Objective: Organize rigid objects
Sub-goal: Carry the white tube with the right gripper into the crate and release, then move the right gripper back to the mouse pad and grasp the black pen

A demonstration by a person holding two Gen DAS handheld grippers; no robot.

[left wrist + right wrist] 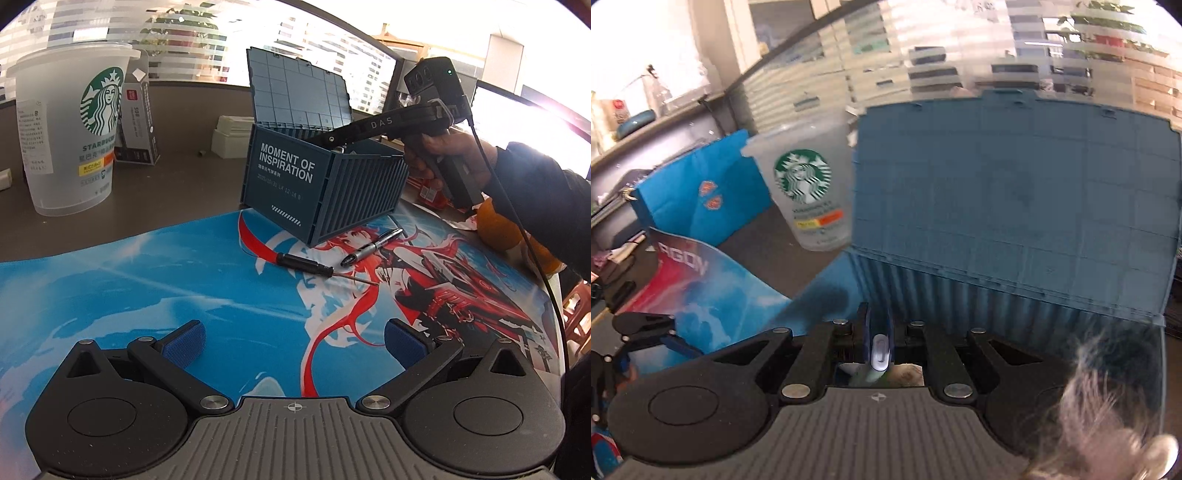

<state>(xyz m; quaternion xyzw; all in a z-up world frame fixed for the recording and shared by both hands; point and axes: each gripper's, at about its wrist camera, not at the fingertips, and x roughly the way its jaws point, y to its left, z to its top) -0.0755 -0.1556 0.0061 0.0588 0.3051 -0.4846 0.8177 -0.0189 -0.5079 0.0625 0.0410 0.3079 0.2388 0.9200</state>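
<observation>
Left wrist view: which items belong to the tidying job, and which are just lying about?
Job: container box, lid open; screwdriver; pen; small white item in right gripper.
Lying about: Starbucks cup, carton, orange, mat.

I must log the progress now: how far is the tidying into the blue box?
Done: the blue container box stands with its lid open; what it already holds is hidden. In hand: the right gripper, reaching over the box, is shut on a small white object. Left: the screwdriver and the pen lie on the mat; the left gripper is open.
</observation>
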